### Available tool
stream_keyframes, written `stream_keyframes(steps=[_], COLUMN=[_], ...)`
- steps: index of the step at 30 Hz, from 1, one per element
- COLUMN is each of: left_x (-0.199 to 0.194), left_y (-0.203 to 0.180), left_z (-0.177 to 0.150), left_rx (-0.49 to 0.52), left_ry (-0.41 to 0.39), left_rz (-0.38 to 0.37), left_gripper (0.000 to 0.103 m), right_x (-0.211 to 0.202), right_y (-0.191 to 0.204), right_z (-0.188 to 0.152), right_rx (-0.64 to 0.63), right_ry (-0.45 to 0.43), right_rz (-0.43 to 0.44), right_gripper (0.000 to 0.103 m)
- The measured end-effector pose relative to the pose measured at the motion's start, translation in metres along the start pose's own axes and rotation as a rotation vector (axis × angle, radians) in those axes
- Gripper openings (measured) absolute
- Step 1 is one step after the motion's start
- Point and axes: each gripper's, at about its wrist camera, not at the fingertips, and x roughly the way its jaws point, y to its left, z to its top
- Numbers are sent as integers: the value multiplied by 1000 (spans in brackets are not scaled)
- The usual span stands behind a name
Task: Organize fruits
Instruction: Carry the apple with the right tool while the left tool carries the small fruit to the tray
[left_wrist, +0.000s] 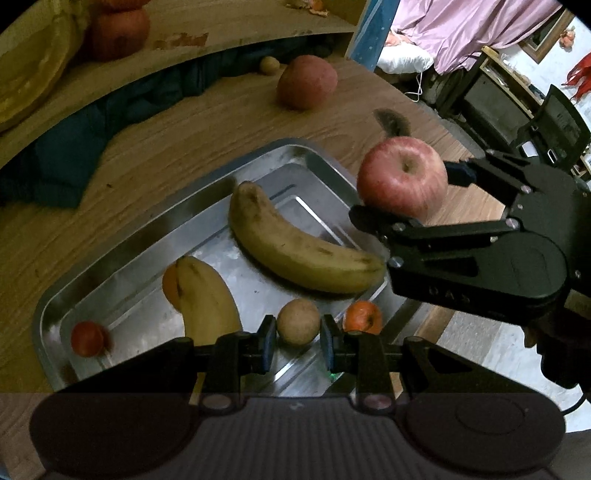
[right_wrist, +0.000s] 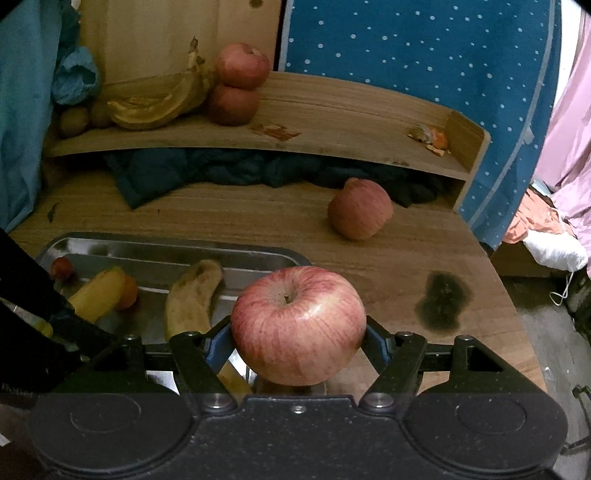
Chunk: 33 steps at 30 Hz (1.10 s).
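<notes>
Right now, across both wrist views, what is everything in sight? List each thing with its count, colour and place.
tray: one, silver, on the table
bananas: two, yellow, in the tray
small fruits: four in the tray; two orange, one red, one tan
held apple: one, red, above the tray's edge
loose apple: one, red, on the table
shelf apples: two, red, stacked on the shelf
dark cloth: one, under the shelf
left tongs: open, over the tray
right tongs: shut on the held apple
</notes>
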Motion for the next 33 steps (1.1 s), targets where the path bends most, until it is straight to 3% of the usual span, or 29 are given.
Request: stream_keyframes(steps=[33], left_x=[13], left_y=[2], left_z=[9], left_rx=[5], left_ry=[52], left_rz=[10], left_gripper=[29], right_x=[29], right_y=[12], right_z=[8], right_rx=[-55], right_ry=[53], right_rz=[69], right_gripper=[72])
